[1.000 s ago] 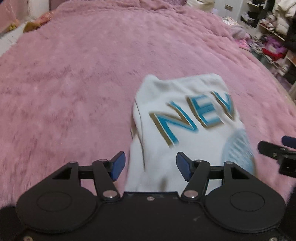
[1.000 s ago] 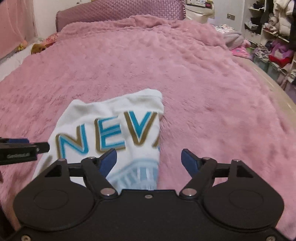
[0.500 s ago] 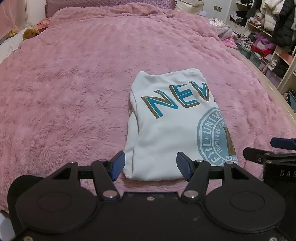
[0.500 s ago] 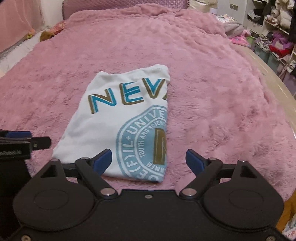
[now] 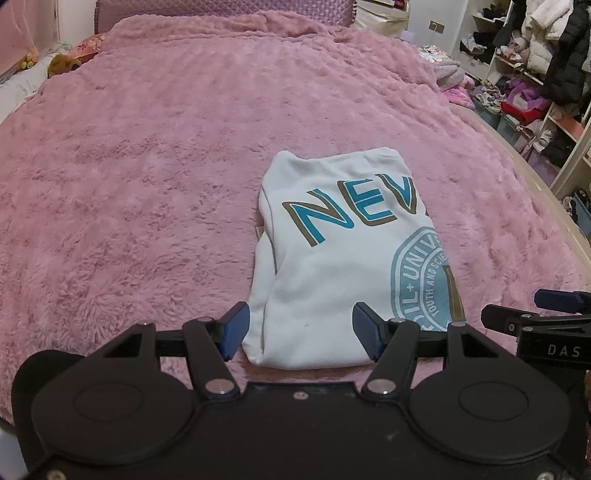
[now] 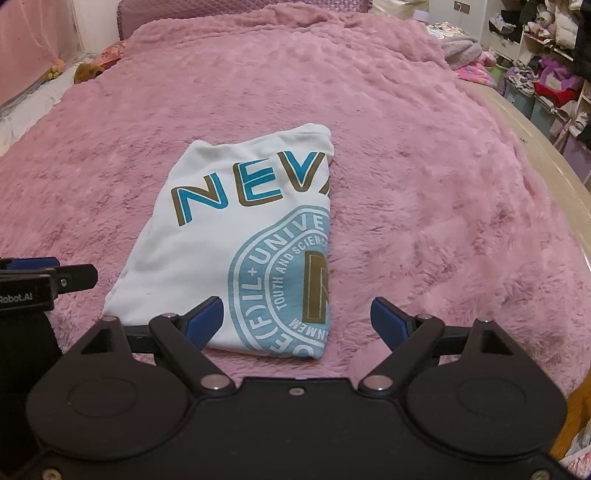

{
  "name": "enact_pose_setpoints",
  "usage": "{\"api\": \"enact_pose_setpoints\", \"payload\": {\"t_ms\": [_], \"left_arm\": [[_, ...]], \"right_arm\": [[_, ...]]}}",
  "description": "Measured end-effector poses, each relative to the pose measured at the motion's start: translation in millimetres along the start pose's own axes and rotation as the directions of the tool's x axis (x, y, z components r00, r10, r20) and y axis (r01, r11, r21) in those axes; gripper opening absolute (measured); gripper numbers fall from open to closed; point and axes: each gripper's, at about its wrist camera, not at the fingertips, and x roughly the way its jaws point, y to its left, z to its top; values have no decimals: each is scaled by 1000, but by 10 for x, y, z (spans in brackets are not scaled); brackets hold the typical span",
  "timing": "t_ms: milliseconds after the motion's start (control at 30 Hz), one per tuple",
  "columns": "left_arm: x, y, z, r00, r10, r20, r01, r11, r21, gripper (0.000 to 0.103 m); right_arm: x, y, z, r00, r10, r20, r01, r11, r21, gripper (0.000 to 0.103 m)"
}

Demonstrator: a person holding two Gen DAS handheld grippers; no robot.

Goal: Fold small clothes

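Note:
A white T-shirt (image 5: pixel 332 266) with blue "NEV" lettering and a round blue emblem lies folded into a narrow rectangle on the pink fluffy bed cover (image 5: pixel 147 184). It also shows in the right wrist view (image 6: pixel 229 251). My left gripper (image 5: pixel 299 332) is open and empty, hovering just before the shirt's near edge. My right gripper (image 6: pixel 295 325) is open and empty, above the shirt's near right corner. The right gripper's tip shows in the left wrist view (image 5: pixel 524 321), and the left gripper's tip shows in the right wrist view (image 6: pixel 55 277).
The pink cover (image 6: pixel 443 184) spreads around the shirt. A padded headboard (image 5: pixel 221 7) is at the far end. The bed's wooden edge (image 6: pixel 554 155) runs along the right. Cluttered shelves with clothes (image 5: pixel 535 74) stand beyond it. Pillows and toys (image 5: pixel 66 62) lie far left.
Both grippers have pulled back and up from the shirt, open throughout. The shirt, blurred and moving a second ago, now lies flat and still with the emblem showing.

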Motion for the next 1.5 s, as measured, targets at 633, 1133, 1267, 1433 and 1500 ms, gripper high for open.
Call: {"api": "enact_pose_setpoints", "payload": {"t_ms": [633,1133,1267,1433,1500], "left_arm": [[-11,-10,-9,1000,-4,-2,4,1000,7,63],[7,-20,-15,1000,-5,-6,5,1000,8,63],[17,-19,-19,1000,-6,-11,6,1000,4,64],[22,-9,-24,1000,-19,-16,19,1000,-8,64],[15,-15,-22,1000,-12,-15,12,1000,-3,64]], "right_arm": [[11,8,-2,1000,-5,-6,5,1000,-2,85],[22,19,-3,1000,2,-10,-2,1000,-1,85],[30,19,-5,1000,4,-13,-4,1000,-2,85],[34,17,-6,1000,10,-14,-10,1000,-5,85],[36,19,-6,1000,11,-14,-11,1000,-5,85]]}}
